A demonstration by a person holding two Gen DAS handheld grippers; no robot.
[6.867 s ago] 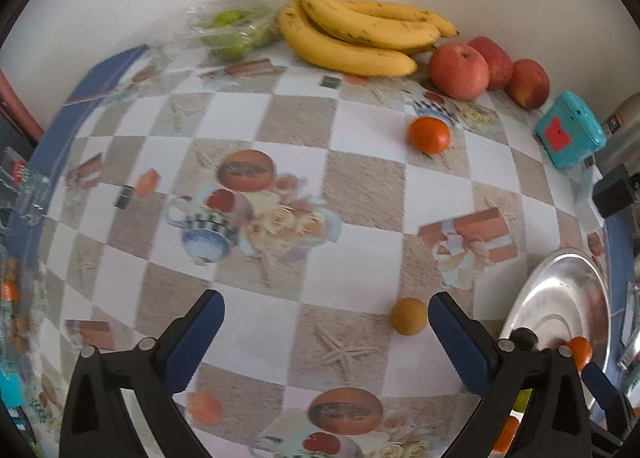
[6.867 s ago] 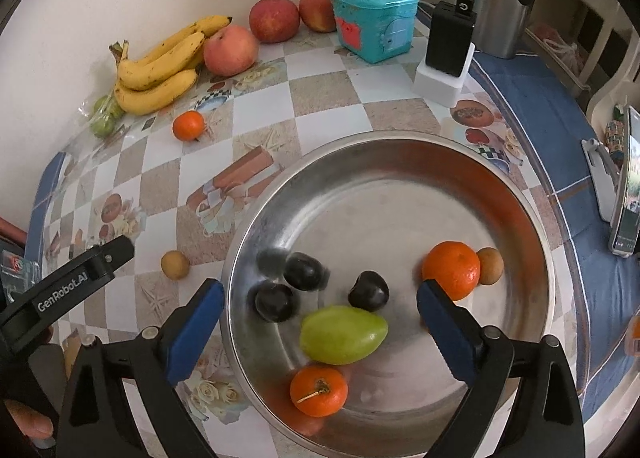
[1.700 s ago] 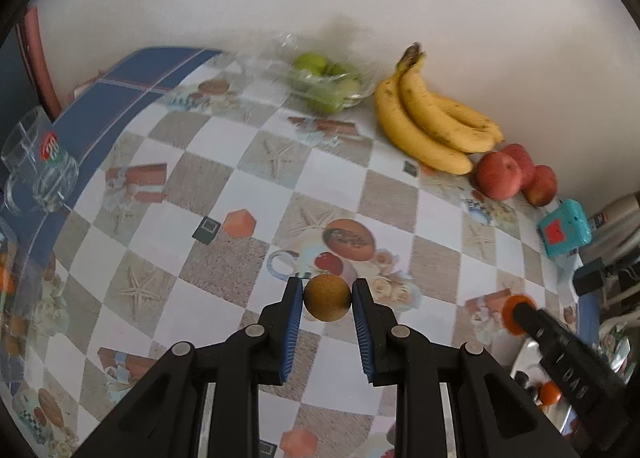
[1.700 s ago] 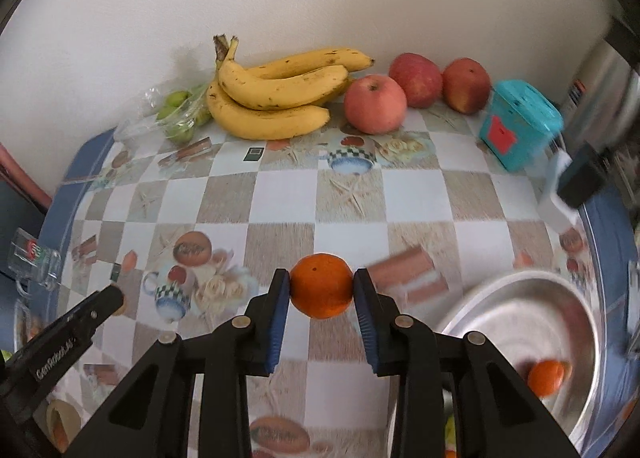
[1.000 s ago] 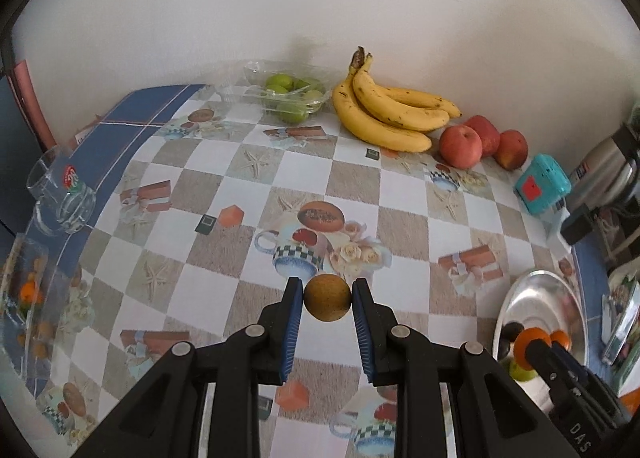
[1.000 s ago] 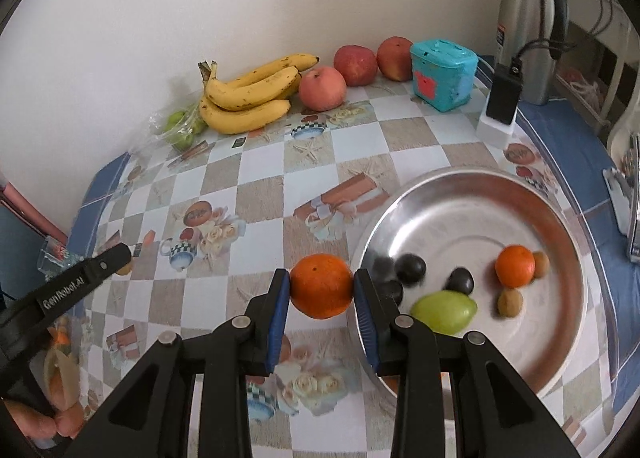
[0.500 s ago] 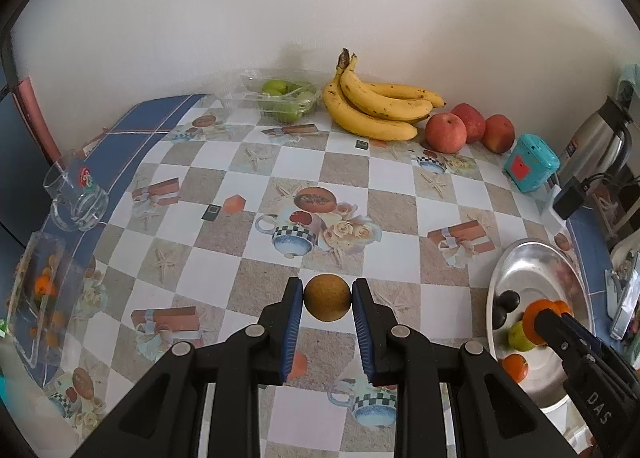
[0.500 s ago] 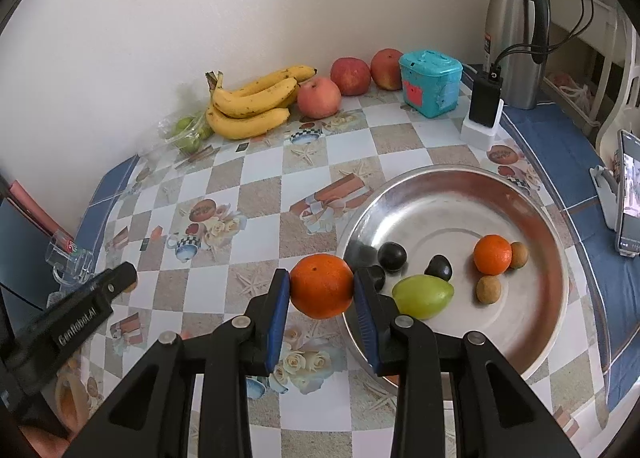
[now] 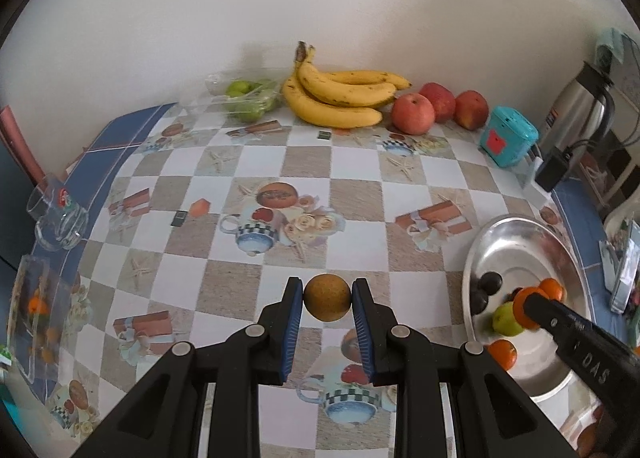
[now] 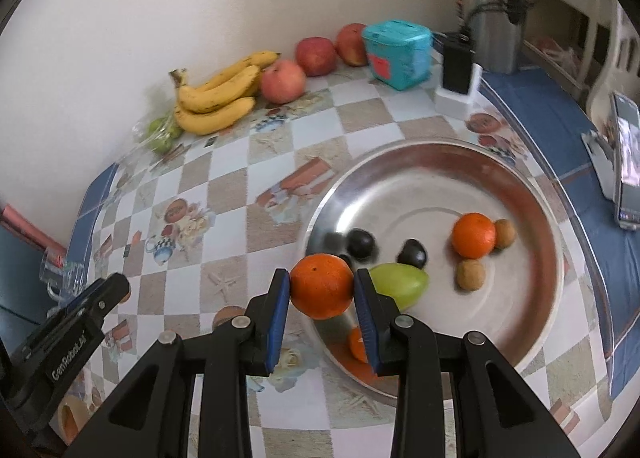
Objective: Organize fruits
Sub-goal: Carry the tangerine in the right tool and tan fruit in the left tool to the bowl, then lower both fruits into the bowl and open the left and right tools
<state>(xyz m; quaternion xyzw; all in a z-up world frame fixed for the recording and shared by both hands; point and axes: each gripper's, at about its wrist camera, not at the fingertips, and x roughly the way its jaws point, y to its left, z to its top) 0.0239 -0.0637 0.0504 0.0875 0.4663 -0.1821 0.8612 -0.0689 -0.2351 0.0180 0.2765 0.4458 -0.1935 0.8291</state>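
While the left tongs (image 9: 327,298) clench a small brown fruit (image 9: 327,297) at lower centre above the counter (image 9: 360,214), the right tongs (image 10: 322,286) grip an orange (image 10: 321,285) over the steel bowl's (image 10: 520,186) left rim.

Teal box (image 9: 508,137), steel kettle (image 9: 578,108)

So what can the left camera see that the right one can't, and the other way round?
Only the left wrist view shows the small brown fruit gripped in the left gripper, and the clear box at the table's left edge. Only the right wrist view shows the phone on a stand and two small brown fruits in the bowl. Both show the bananas, apples, teal box, metal bowl and the orange clamped in the right gripper.
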